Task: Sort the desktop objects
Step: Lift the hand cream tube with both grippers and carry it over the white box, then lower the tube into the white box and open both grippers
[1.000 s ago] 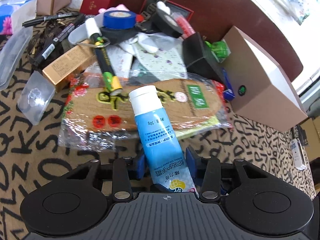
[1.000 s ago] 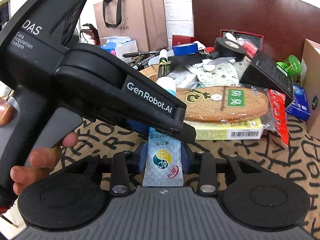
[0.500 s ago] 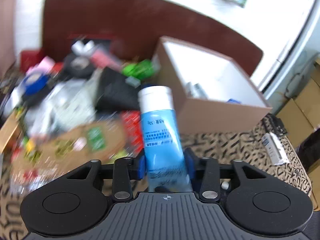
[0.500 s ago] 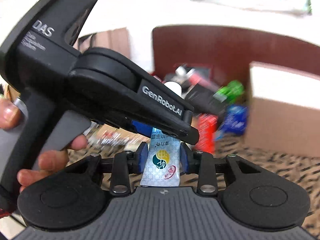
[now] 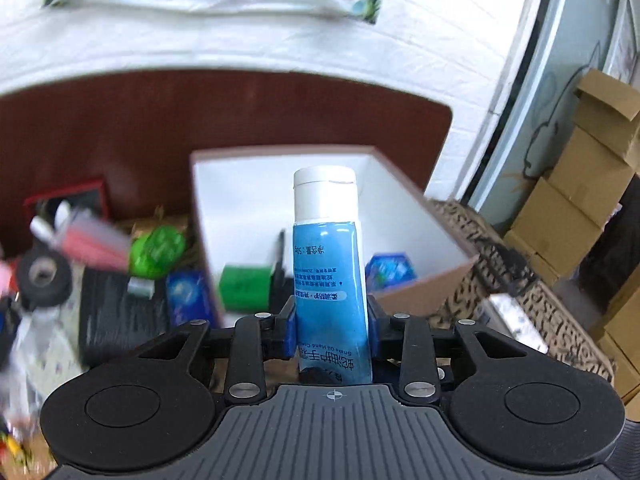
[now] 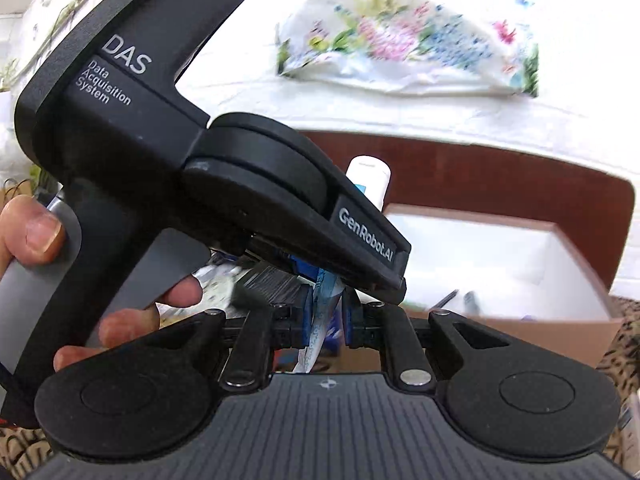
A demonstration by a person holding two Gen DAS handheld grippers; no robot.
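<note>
A blue hand cream tube (image 5: pixel 328 280) with a white cap stands upright between the blue pads of my left gripper (image 5: pixel 331 320), whose jaws are closing and press on its body. The tube hangs in front of and above an open cardboard box (image 5: pixel 240 200) with a white inside. In the right wrist view my right gripper (image 6: pixel 326 320) is closing on the tube's crimped tail (image 6: pixel 324 300), which sits edgewise between its pads. The left gripper's black body (image 6: pixel 240 184) and a person's hand (image 6: pixel 36 232) fill that view's left; the box (image 6: pixel 500 256) lies behind.
Inside the box lie a green tape roll (image 5: pixel 244 286) and a blue packet (image 5: pixel 390 270). Left of it is clutter: a black tape roll (image 5: pixel 42 280), a green object (image 5: pixel 158 250), a black box (image 5: pixel 120 312). Stacked cartons (image 5: pixel 580 208) stand at the far right.
Both grippers have risen and swung right with the tube, from over the cluttered pile to the open box. The tube's tail has turned edgewise and the right jaws have narrowed on it.
</note>
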